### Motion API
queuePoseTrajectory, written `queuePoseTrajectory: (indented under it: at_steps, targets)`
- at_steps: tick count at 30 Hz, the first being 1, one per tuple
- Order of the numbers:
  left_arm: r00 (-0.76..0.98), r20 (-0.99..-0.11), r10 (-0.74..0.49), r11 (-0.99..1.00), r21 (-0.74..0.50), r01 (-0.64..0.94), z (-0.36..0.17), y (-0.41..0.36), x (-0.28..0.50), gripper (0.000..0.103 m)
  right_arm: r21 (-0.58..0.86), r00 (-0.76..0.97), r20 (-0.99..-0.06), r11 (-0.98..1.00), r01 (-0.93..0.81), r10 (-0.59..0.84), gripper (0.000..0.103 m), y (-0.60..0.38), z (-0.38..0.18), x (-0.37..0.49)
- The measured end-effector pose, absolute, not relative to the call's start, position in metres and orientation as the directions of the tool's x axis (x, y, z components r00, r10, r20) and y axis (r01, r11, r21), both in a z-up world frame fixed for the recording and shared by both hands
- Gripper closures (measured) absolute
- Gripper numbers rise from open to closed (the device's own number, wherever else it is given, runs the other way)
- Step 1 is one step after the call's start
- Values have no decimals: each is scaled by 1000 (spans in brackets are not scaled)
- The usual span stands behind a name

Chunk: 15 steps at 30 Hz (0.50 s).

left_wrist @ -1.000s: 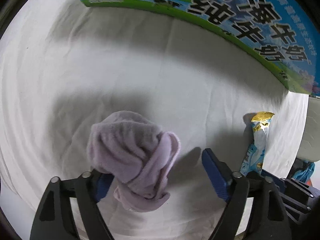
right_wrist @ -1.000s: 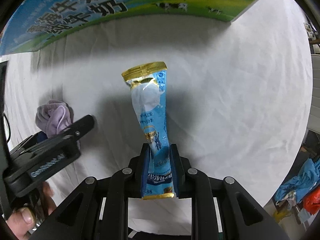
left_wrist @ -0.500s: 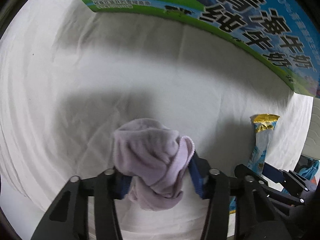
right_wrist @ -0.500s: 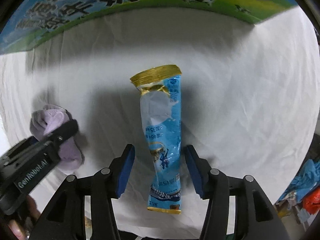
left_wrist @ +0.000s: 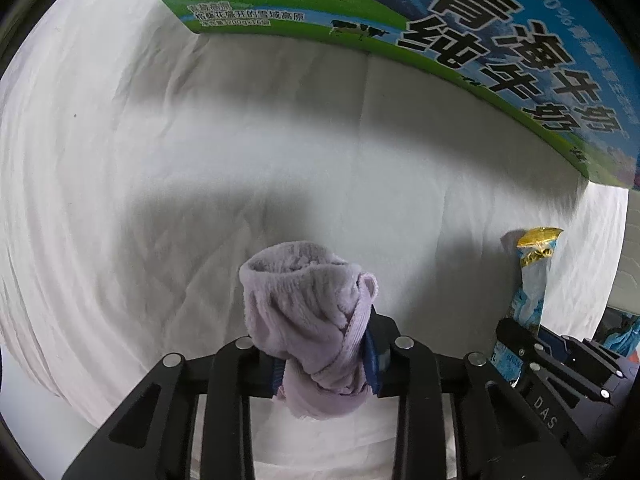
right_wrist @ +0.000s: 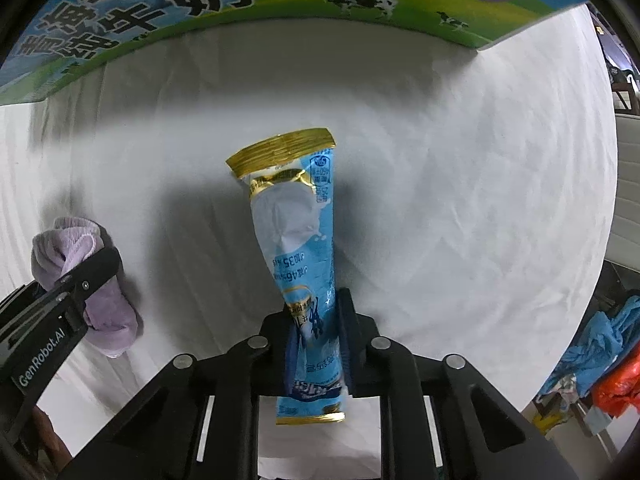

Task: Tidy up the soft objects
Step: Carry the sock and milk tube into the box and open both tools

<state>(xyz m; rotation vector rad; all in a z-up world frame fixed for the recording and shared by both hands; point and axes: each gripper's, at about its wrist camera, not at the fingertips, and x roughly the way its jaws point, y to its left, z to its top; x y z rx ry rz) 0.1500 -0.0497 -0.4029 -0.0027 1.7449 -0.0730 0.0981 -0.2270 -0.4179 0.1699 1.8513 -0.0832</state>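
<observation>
Hidden parts: the lower end of the lilac towel (left_wrist: 308,320) sinks behind the left gripper (left_wrist: 326,356), and the hands holding both tools are out of sight. The fisheye rim cuts off the printed milk carton (left_wrist: 500,32) on top and at both sides, so whether it is open, or holds anything, cannot be told.

Surface: a creased white cloth (left_wrist: 160,180) covers the table. At the far right, past the cloth's edge, lies a blurred heap of blue and red bags (right_wrist: 600,360); the room beyond is too dark to make out.

Left: the left gripper's fingers are closed narrowly on the bunched towel, which is raised above the cloth.

Right: the right gripper (right_wrist: 318,344) pinches the lower part of a blue sachet (right_wrist: 296,232) with a gold seal, its upper end pointing toward the carton. The two grippers sit side by side, near each other.
</observation>
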Motion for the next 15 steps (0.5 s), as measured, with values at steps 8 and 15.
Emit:
queuePoseTrajectory:
  at_steps: [8,15]
  targets:
    - [-115,-993,-31,994,-43,103,-372,-67,135,76,121,-223,-962,978,171,158,89,-245,-388,86]
    - [-53,-996,-77,988,-83,133,-329,-69,125,76,180,-143,-969,972,150,202,89,-265,-335,97]
